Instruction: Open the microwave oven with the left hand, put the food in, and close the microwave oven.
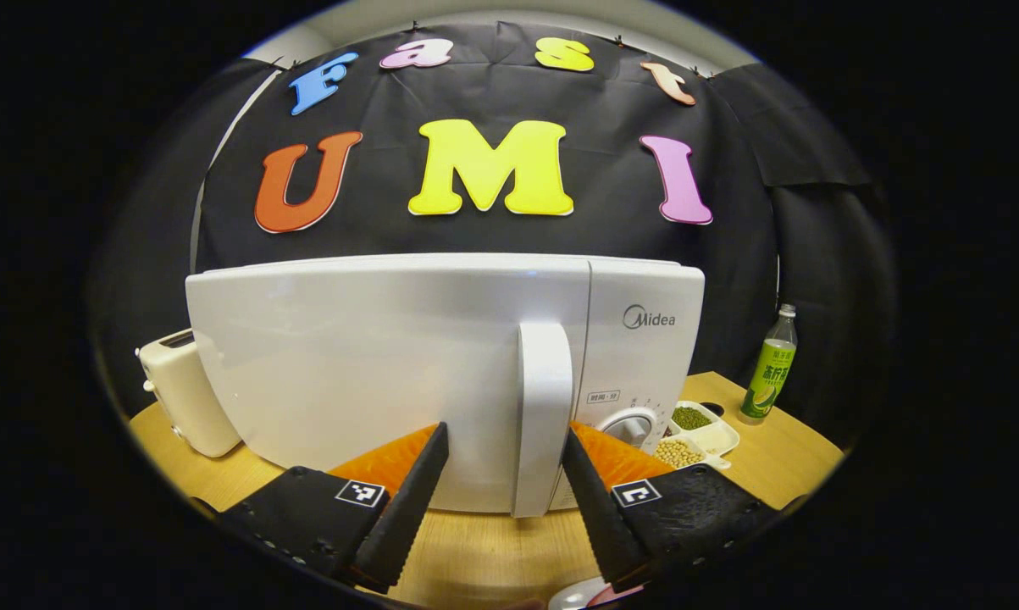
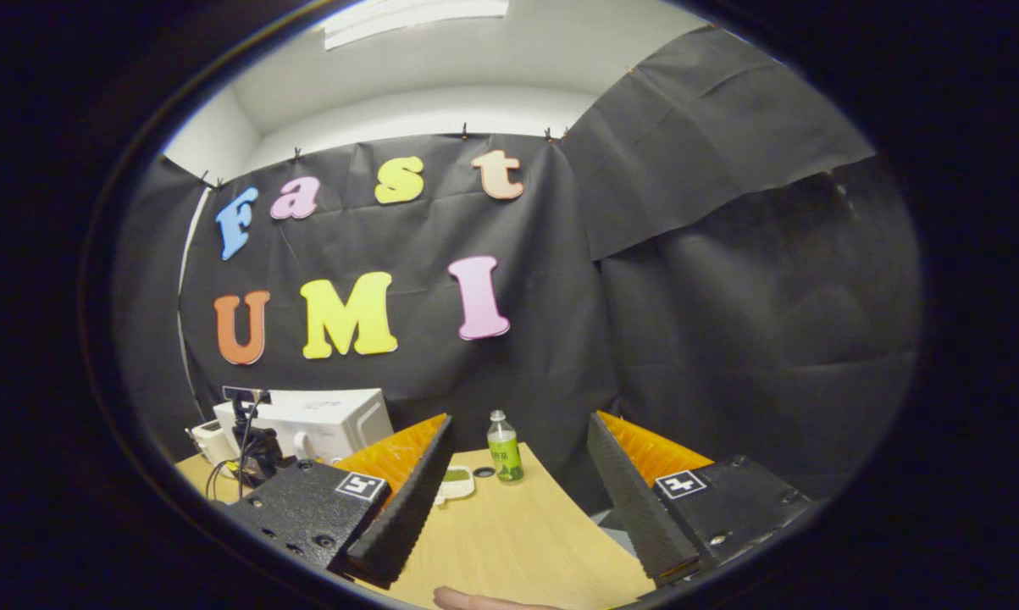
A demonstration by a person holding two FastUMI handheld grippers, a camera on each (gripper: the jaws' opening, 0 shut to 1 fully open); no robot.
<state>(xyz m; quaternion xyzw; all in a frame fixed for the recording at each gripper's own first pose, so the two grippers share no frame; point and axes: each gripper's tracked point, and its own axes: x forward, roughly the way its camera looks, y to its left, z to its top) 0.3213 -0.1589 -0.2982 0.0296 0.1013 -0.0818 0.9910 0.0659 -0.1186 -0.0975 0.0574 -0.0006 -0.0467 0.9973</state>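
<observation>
A white microwave oven (image 1: 441,373) stands on a wooden counter (image 1: 475,551), toward its back edge, with its door shut. A tall white door handle (image 1: 543,419) runs upright down the front, just left of the control panel with its round knob (image 1: 632,424).

In the left gripper view, the left gripper (image 1: 505,440) faces the oven head on. Its jaws stand wide open, one black finger on each side of the handle. They appear close to the handle without pressing on it, and they hold nothing.

The step in hand looks like opening the door, and it is only beginning. To do it well, the jaws likely need to go a little further in so both pads lie flat on the handle's sides, then close firmly before pulling. The pull should follow the door's arc, presumably hinged at its left edge, not come straight back, or the light oven may slide on the counter.

A divided dish of beans (image 1: 700,436) sits on the counter beside the oven's right side, probably the food, with a green bottle (image 1: 770,368) nearer the right edge. A cream toaster (image 1: 183,390) stands by the left edge.

In the right gripper view, the right gripper (image 2: 517,457) hangs back above the counter's near right corner, jaws wide open and empty.
</observation>
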